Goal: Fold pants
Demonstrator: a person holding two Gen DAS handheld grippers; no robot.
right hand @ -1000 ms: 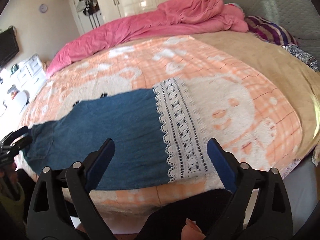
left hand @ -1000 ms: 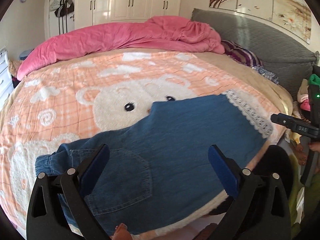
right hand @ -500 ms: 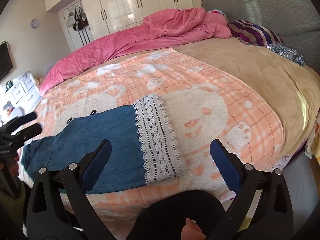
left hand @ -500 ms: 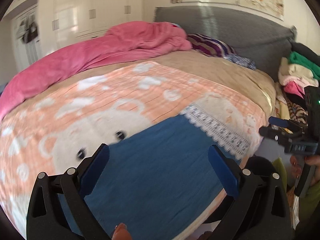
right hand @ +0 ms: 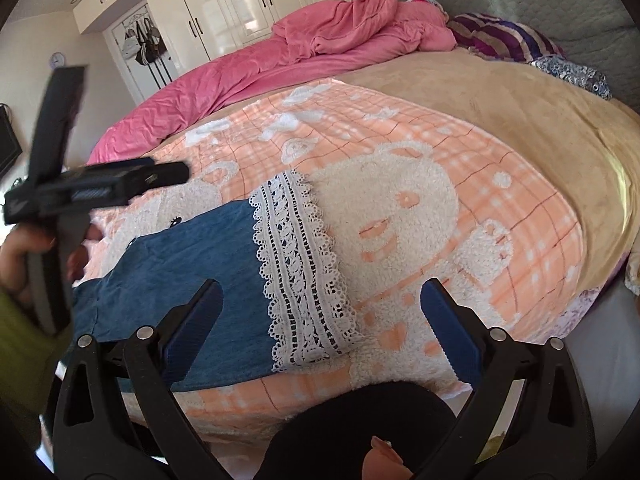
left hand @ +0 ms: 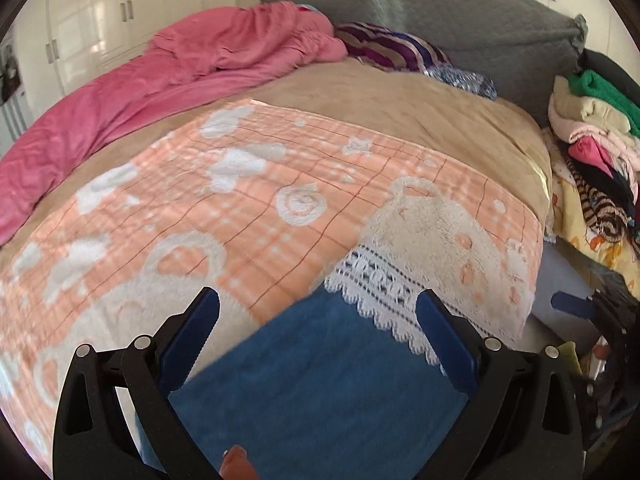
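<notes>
We have swung our left claw (left hand: 318, 336) toward the lace hem (left hand: 384, 284) at one o'clock, both claws, the right claw (right hand: 320, 320) too, spread wide and empty, the blue denim pants (right hand: 192, 276) flat on the peach bear-print blanket (right hand: 440, 160), ready for folding.

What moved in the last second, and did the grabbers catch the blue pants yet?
The left gripper swung from the waist and pocket end of the denim pants toward their lace hem. The right gripper pulled back a little. Both are open and nothing has been caught. The pants lie flat where they were on the peach bear blanket.
</notes>
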